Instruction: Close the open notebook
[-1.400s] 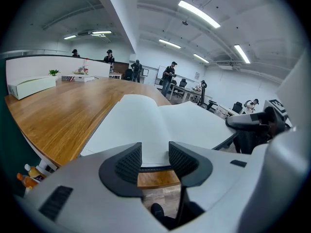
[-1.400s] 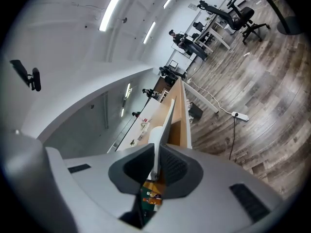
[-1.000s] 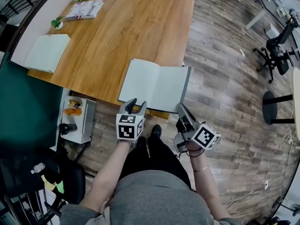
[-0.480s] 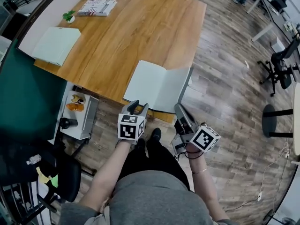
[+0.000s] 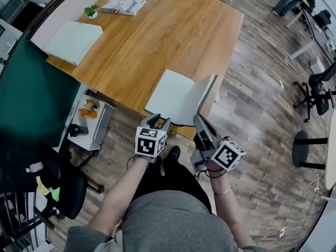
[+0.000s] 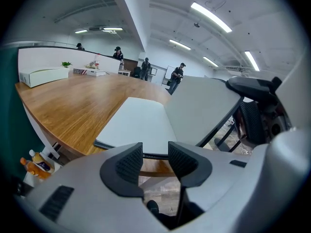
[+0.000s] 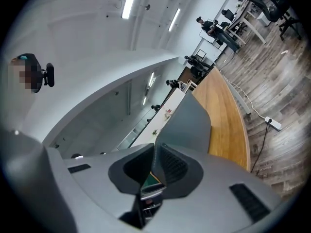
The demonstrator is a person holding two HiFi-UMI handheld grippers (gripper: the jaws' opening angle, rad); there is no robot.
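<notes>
A white box [image 5: 73,41], a patterned book [image 5: 124,4] and a small plant [image 5: 91,10] sit at the far end of the smooth wooden bench [image 5: 157,41], well apart from the notebook [image 5: 176,96] at its near edge; its left half lies flat, its thin grey right half tilts up, pinched in the clenched jaws of the right gripper [image 5: 198,121]; the left gripper [image 5: 159,121] hovers beside the near edge, jaws released, empty; the book's print is too small to read.

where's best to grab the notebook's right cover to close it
The right cover, at its free outer edge near the front corner, coming from the person's side: it stands raised clear of the table. The right gripper is shut there.
</notes>
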